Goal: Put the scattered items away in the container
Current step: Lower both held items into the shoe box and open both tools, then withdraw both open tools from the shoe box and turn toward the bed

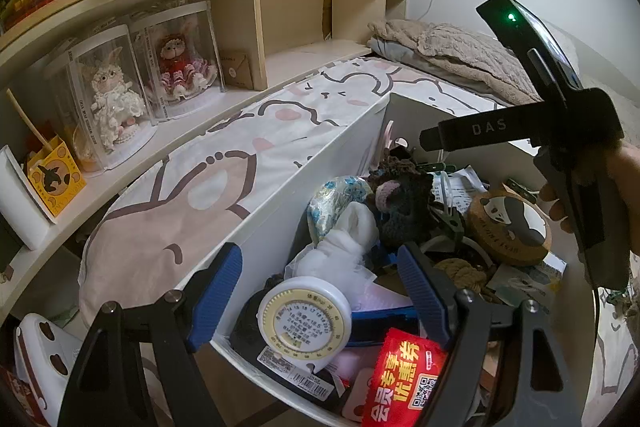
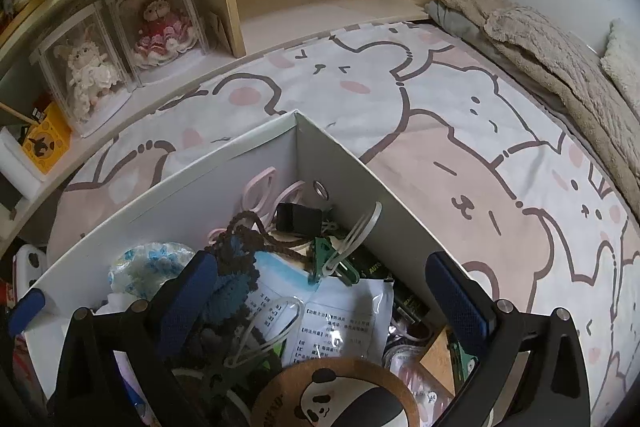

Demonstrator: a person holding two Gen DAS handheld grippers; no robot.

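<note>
on the bed (image 2: 460,115), a white box (image 2: 224,163) serves as the container and is already crowded with small items. the left tool (image 1: 316,291) hangs over the near-left corner of the box with its blue pads apart; the left pad sits outside the near wall, the right pad inside, and neither presses on anything. directly between them lie a round tape measure (image 1: 304,315) and a red packet (image 1: 404,379). this placement suits steadying or guarding the box wall, judged from position alone.

the right tool (image 2: 326,295) points steeply down into the box with its pads spread wide and nothing clamped. below it rest a round panda coaster (image 2: 336,395), a printed white pouch (image 2: 340,323), a green clip (image 2: 328,255) and dark crocheted yarn (image 2: 232,259). the wide spread suggests a release over the pile. no loose items show on the visible sheet, so the task appears nearly complete.
</note>
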